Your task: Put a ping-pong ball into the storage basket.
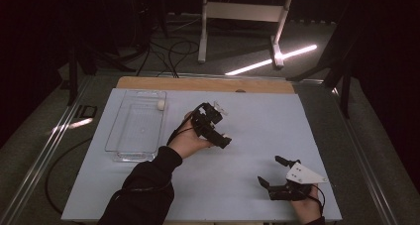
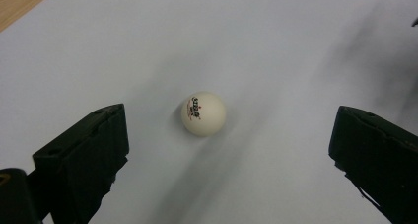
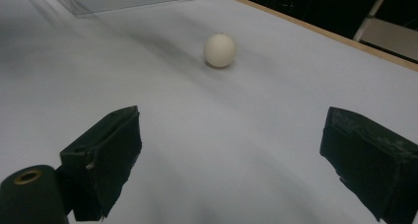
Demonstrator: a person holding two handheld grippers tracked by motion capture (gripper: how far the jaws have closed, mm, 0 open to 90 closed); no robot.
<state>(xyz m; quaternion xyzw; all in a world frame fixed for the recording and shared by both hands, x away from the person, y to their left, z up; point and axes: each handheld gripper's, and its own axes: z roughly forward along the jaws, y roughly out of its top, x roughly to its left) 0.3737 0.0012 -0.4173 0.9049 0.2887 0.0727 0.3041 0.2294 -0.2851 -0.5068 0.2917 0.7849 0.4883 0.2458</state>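
- The table-tennis ball [image 2: 203, 113] lies loose on the bench [image 2: 276, 46], between the spread jaws of the left hand-held gripper [image 2: 224, 150].
- Light, smooth, rolls easily; pinch across its middle.
- The right hand-held gripper [image 1: 278, 171] idles, jaws apart.

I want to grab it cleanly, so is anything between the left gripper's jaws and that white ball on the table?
Nothing visible. In the left gripper view, the white ball lies on the bare table, with the left gripper wide open above it and its jaws apart on either side.

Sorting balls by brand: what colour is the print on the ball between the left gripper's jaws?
Red and black print on the white ball, clearest in the left gripper view.
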